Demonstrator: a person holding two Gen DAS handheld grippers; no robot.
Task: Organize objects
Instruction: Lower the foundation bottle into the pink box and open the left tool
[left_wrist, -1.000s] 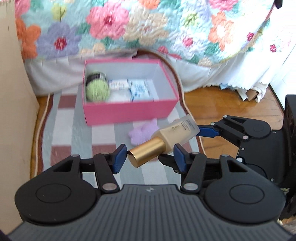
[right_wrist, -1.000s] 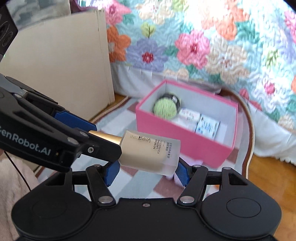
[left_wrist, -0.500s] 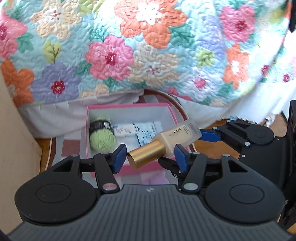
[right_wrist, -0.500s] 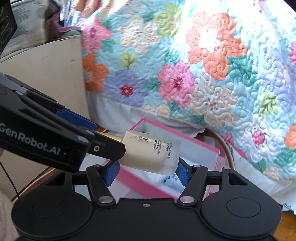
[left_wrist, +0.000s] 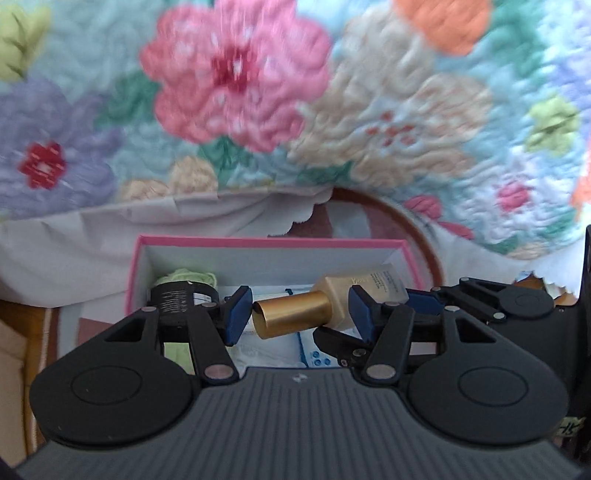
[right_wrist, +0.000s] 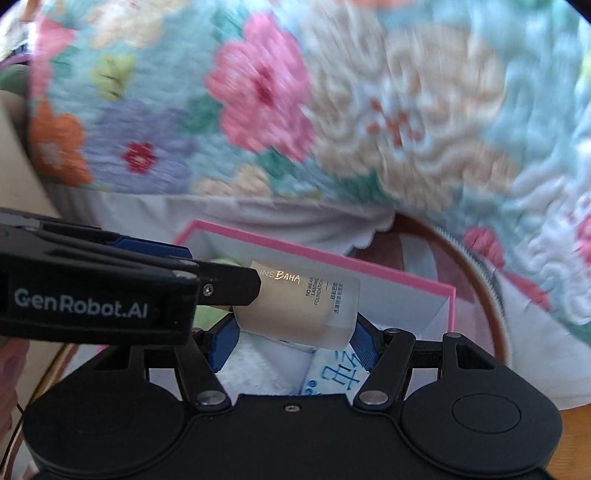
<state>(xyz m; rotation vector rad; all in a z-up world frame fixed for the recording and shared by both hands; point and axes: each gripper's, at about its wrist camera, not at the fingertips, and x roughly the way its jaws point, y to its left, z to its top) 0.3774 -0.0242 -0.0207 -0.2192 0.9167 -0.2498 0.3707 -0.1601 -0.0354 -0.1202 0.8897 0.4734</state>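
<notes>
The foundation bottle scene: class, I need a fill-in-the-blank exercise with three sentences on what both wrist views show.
1. The foundation bottle has a cap coloured ____.
2. The bottle hangs over an open box whose rim is ____.
3. The right gripper clamps the bottle's frosted ____, while the left gripper brackets the cap.

Missing words: gold; pink; body

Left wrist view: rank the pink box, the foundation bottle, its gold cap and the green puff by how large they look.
1. pink box
2. foundation bottle, cap included
3. gold cap
4. green puff, mostly hidden behind a black jar, so its rank against the cap is unsure.
</notes>
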